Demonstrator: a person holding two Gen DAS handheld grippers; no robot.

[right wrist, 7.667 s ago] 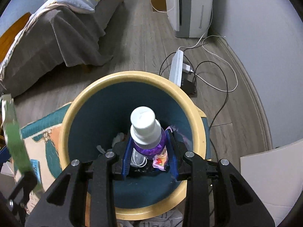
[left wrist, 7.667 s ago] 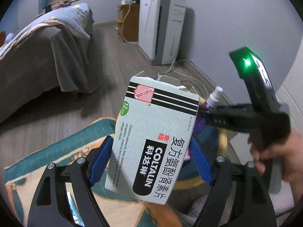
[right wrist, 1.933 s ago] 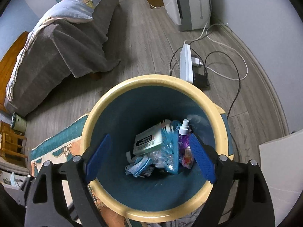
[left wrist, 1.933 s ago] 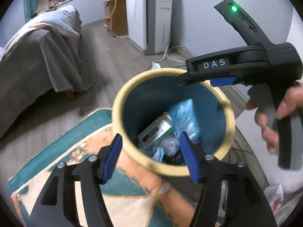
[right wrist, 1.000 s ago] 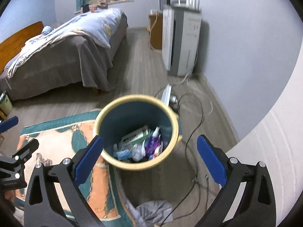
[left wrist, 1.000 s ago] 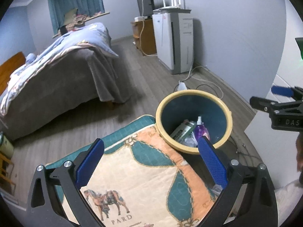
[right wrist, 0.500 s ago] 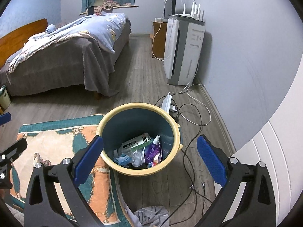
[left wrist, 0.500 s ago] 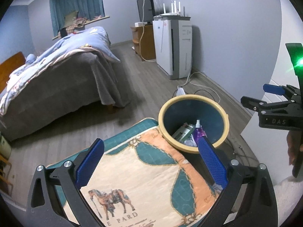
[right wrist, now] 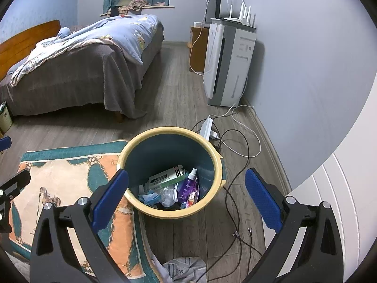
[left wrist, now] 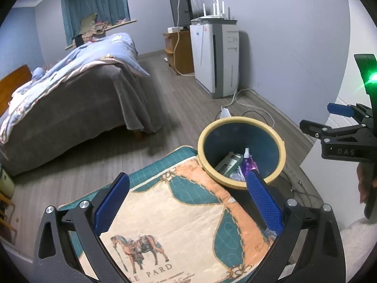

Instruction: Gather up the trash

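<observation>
A round bin (right wrist: 172, 212), cream-rimmed and teal inside, stands on plank floor (right wrist: 174, 99) touching a quilted rug (left wrist: 179, 221). Inside lie a box (right wrist: 166, 176), purple bottle (right wrist: 188, 185) and crumpled plastic. Both grippers, left (left wrist: 186, 200) and right (right wrist: 186, 197), hover above, jaws released, empty.

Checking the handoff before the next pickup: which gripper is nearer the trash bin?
Neither clearly. The left gripper hangs over the rug beside the trash bin; the right gripper hangs above it. Both open.

Bin (right wrist: 173, 212) mouth lies open above; cables (right wrist: 238, 155) and bed (right wrist: 70, 75) crowd the floor around
</observation>
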